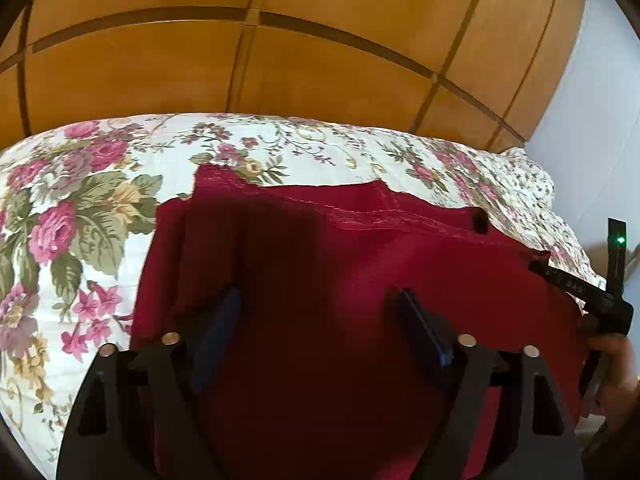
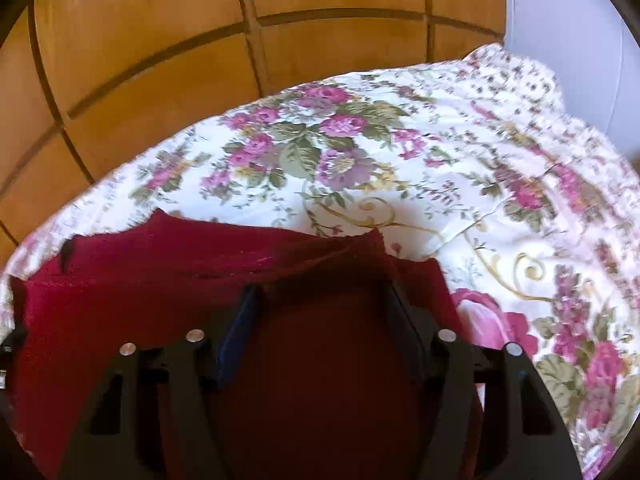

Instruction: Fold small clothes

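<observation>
Red garment [image 1: 360, 280] near part cut off by the bottom edge in both wrist views, partly covered by gripper fingers [image 1: 218, 332], right wrist view motion-blurred over floral bedspread [image 2: 520, 184], hand [image 1: 618, 376] clipped at right edge

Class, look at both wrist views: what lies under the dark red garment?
The dark red garment lies on a floral bedspread, which shows past its edges. The part directly beneath the garment is covered, so anything there cannot be seen.

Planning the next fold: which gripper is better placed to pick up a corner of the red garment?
Right gripper, narrowly: the red garment's raised far corner lies just beyond its open fingertips. Left gripper hovers over mid-cloth.
</observation>
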`<action>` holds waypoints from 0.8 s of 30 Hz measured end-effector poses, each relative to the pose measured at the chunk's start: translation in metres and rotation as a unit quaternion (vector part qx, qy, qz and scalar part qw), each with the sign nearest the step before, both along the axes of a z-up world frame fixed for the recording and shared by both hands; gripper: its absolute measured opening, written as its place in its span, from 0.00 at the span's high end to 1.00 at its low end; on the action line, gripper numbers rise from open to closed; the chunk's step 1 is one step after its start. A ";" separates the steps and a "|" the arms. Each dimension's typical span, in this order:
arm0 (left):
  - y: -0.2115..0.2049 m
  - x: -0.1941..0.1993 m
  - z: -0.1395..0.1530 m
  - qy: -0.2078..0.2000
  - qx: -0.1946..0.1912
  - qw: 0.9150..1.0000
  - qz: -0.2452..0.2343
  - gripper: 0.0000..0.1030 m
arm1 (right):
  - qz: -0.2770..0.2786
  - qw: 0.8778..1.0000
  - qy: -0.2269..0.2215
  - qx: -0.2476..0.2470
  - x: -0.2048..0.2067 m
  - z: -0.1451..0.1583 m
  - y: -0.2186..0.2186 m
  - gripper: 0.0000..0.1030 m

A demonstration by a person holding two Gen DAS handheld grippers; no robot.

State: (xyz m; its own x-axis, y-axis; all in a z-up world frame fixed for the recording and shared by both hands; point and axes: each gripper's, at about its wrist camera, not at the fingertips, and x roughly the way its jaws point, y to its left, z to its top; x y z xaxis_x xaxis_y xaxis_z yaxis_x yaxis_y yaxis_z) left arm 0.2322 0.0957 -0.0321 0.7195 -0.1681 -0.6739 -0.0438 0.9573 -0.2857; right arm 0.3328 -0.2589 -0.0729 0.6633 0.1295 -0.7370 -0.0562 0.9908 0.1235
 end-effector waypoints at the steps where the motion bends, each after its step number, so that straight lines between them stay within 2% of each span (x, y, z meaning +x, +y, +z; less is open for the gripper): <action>1: 0.000 0.000 0.000 -0.001 0.000 1.000 -0.001 0.20 | 0.004 1.000 -0.004 0.009 -0.002 0.001 -0.002 0.30; 3: -0.002 -0.001 0.001 -0.004 0.000 1.000 -0.003 0.18 | -0.001 0.999 -0.017 0.035 -0.012 0.006 -0.010 0.24; 4: -0.003 -0.001 0.001 -0.007 -0.001 1.000 -0.006 0.16 | -0.022 0.999 -0.023 0.032 -0.020 0.009 -0.013 0.13; 5: -0.003 -0.003 0.002 -0.011 -0.004 1.000 -0.010 0.14 | -0.037 0.998 -0.030 0.031 -0.029 0.012 -0.017 0.11; 10: -0.005 -0.004 0.003 -0.015 -0.003 1.000 -0.015 0.10 | -0.029 0.997 -0.048 0.048 -0.067 0.031 -0.011 0.11; 15: -0.012 -0.008 0.006 -0.016 0.017 1.000 -0.017 0.04 | 0.033 0.996 -0.076 0.015 -0.109 0.044 0.024 0.02; 19: -0.017 -0.016 0.013 -0.011 0.040 0.999 -0.013 0.04 | 0.057 0.996 -0.060 -0.029 -0.117 0.031 0.043 0.02; 21: -0.015 -0.027 0.019 -0.022 0.050 0.998 0.000 0.04 | 0.053 0.997 -0.024 -0.052 -0.110 0.013 0.045 0.02; 24: -0.002 -0.045 0.026 -0.043 0.072 0.995 0.048 0.04 | 0.040 0.999 -0.019 -0.006 -0.103 0.001 0.034 0.02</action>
State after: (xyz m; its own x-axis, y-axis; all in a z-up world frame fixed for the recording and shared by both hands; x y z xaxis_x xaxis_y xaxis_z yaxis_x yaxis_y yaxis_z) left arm 0.1869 0.0932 -0.0061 0.7832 -0.0019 -0.6217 -0.1185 0.9812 -0.1523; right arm 0.2300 -0.2252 -0.0722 0.6788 0.1737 -0.7134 -0.1395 0.9844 0.1069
